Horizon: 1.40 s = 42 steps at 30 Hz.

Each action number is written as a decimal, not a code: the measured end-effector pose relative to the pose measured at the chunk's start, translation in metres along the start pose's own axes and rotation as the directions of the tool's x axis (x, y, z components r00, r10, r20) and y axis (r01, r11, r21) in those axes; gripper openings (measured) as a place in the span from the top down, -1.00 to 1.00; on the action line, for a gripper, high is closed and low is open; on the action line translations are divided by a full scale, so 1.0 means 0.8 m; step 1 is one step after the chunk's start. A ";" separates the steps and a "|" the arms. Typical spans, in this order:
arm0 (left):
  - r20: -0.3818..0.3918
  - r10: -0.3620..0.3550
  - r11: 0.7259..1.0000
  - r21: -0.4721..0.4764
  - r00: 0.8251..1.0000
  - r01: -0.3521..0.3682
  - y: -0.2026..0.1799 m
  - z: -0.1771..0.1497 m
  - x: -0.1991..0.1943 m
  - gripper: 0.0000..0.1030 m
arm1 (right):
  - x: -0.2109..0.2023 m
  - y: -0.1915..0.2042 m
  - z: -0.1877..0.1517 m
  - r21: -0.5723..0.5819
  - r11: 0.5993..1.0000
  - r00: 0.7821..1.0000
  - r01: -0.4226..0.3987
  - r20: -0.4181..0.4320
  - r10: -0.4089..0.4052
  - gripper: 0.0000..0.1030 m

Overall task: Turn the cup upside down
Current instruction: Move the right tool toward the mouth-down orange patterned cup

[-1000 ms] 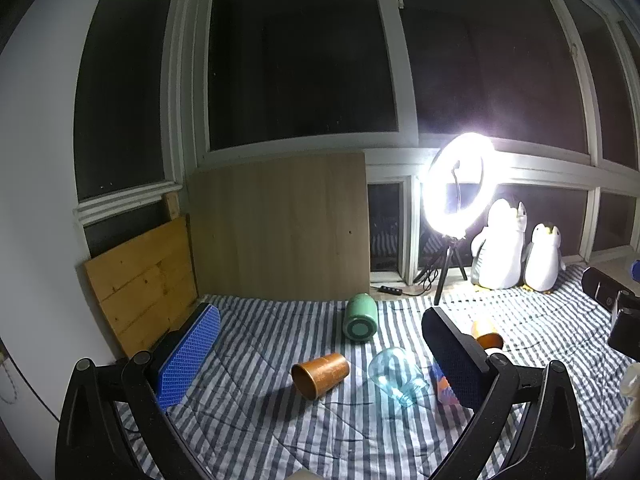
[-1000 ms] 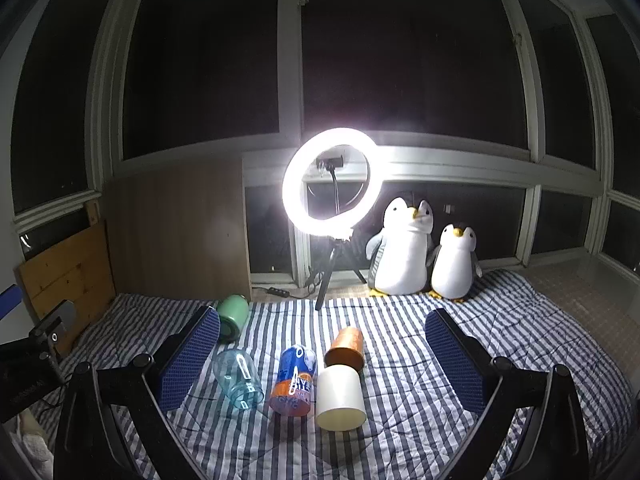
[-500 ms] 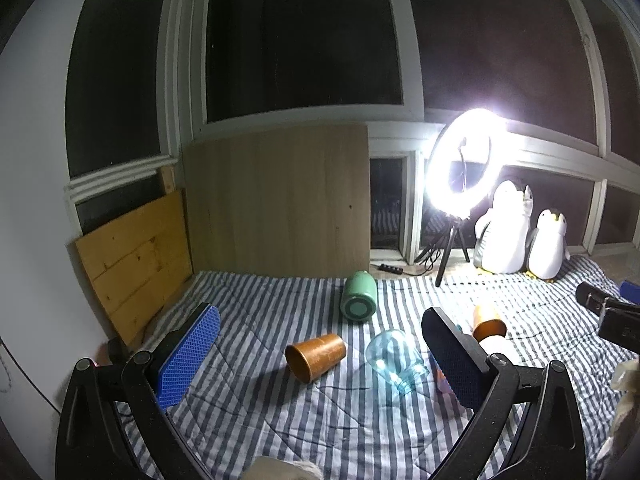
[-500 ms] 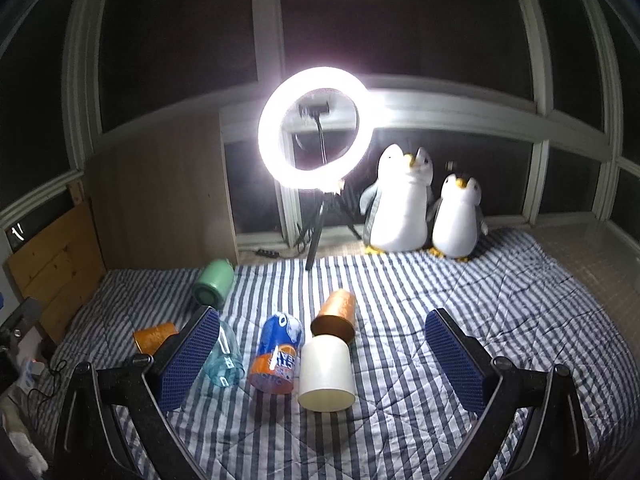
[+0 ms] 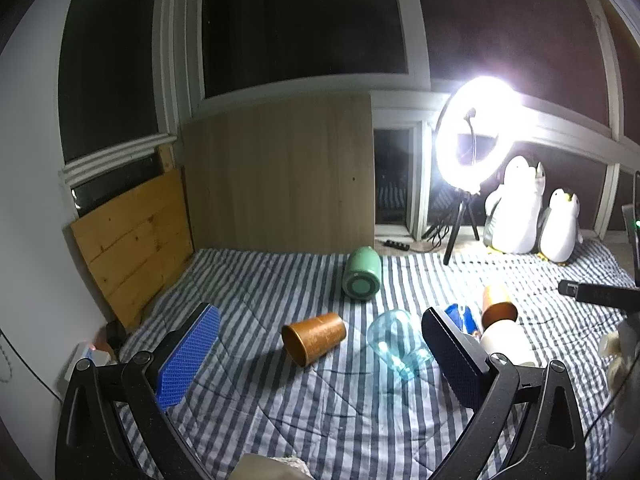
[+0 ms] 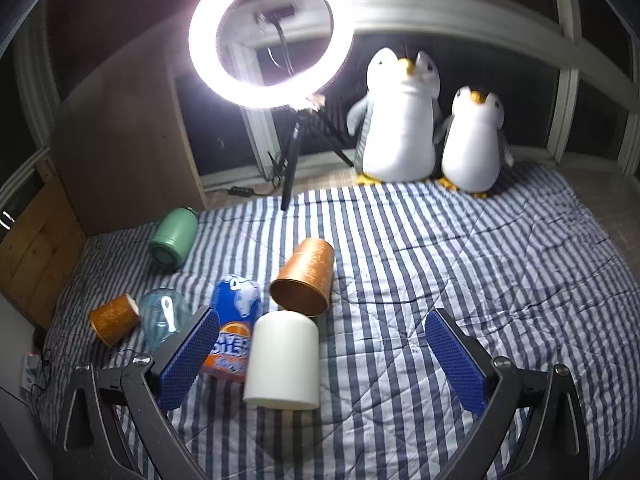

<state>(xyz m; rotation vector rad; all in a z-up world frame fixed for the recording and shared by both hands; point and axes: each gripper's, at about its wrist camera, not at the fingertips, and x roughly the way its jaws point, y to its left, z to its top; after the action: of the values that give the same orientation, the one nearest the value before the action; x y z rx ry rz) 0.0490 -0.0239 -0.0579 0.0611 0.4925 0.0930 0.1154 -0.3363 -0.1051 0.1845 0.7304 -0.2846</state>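
Several cups lie on their sides on a striped blanket (image 6: 460,280). In the left wrist view an orange cup (image 5: 314,337) and a clear blue cup (image 5: 398,342) lie ahead of my open, empty left gripper (image 5: 320,364); a green cup (image 5: 361,279) lies farther back. In the right wrist view a white cup (image 6: 283,362) lies between the jaws of my open, empty right gripper (image 6: 322,360), nearer the left pad, not touching. Behind it lie a second orange cup (image 6: 305,283) and an orange-and-blue can (image 6: 234,336).
A lit ring light on a tripod (image 6: 270,36) and two plush penguins (image 6: 400,120) stand at the blanket's far edge. Wooden boards (image 5: 276,176) lean against the left and back walls. The other gripper's body (image 5: 596,292) shows at the right of the left wrist view.
My right gripper has moved forward and down towards the white cup, which now looks larger between its jaws. My left gripper has shifted slightly closer to the orange cup. Both stay open.
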 end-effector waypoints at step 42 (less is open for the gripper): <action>-0.529 -0.147 0.988 -0.113 0.836 0.102 -0.092 -0.110 0.172 -0.99 | 0.296 0.005 0.086 0.100 0.982 0.812 -0.161 -0.552 0.190 -0.97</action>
<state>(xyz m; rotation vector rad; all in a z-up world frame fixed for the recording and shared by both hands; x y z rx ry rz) 0.1335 -0.0794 -0.2057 -0.0811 1.0553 -0.0015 0.3275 -0.3955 -0.2154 0.3905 1.2861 -0.0631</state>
